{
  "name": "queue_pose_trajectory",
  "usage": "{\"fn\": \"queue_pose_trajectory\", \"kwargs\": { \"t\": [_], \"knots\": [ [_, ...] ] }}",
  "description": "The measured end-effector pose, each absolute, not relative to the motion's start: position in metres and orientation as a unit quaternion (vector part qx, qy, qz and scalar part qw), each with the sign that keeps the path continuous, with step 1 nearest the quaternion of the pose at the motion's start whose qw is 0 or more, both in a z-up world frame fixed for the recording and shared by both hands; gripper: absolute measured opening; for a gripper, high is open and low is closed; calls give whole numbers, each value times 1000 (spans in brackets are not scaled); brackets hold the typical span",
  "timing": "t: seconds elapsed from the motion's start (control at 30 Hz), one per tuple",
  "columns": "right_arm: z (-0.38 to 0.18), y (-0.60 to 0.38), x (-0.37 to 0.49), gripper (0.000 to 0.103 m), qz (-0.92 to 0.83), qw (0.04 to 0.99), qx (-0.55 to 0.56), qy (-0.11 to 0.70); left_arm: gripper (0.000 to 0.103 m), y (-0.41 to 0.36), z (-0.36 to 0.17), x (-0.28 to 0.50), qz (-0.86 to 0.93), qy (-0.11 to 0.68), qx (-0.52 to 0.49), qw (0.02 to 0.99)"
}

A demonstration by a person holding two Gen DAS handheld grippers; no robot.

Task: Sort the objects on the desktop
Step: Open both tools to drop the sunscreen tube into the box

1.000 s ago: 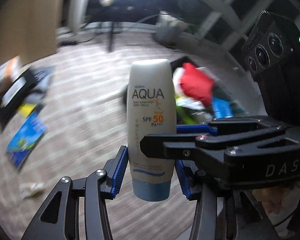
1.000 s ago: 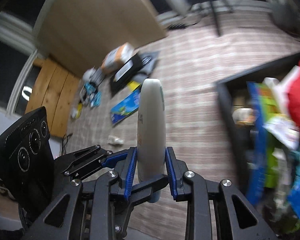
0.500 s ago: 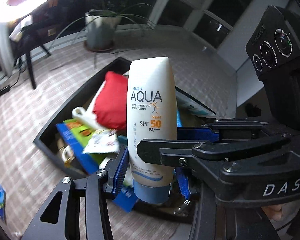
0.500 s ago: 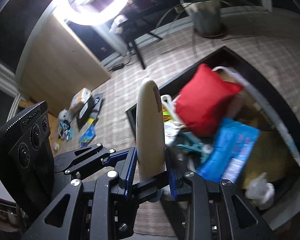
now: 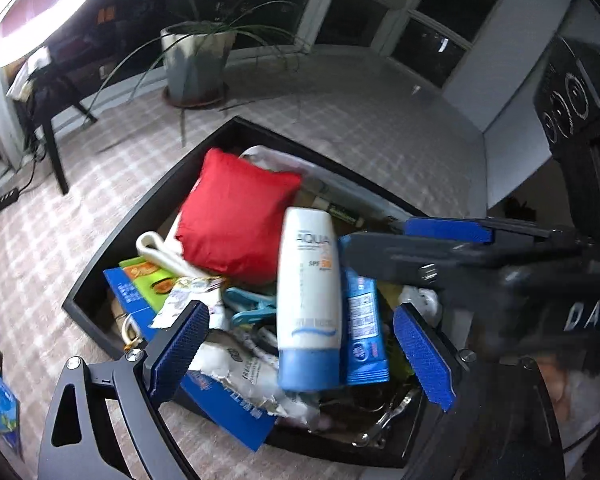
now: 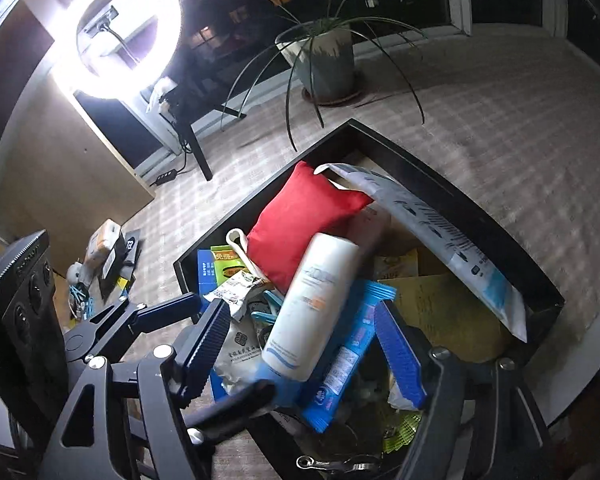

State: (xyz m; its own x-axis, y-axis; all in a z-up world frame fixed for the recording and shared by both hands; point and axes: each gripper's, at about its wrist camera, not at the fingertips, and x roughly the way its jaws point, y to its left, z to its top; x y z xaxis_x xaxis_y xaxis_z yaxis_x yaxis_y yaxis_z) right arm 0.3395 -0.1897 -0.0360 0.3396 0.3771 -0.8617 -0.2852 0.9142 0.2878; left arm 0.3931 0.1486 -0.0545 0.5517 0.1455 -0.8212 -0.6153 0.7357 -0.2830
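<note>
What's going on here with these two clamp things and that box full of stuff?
A person is sorting loose items into a black bin, using a handheld gripper in each hand. Both the left gripper and the right gripper are spread open over the bin. The white sunscreen tube sits between their fingers, gripped by neither, blurred as if dropping onto the pile beside a red pouch and a blue packet. More items lie on the floor.

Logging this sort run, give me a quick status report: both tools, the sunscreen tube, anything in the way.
Left tool open, right tool open. Sunscreen tube free between the pads, over the black bin. Bin piled: red pouch, blue packet beneath it.
</note>
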Motion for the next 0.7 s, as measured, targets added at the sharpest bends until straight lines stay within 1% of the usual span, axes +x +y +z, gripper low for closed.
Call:
{"fn": "queue_pose_trajectory", "kwargs": {
  "t": [0.37, 0.57, 0.7],
  "knots": [
    [-41, -165, 335, 71, 225, 805, 34, 547, 96, 159, -52, 345, 269, 411, -283, 824],
    [-44, -128, 328, 71, 252, 796, 11, 550, 96, 174, -58, 292, 311, 418, -283, 805],
    [-44, -101, 322, 71, 270, 791, -3, 549, 95, 195, -68, 237, 349, 429, -288, 782]
  ]
}}
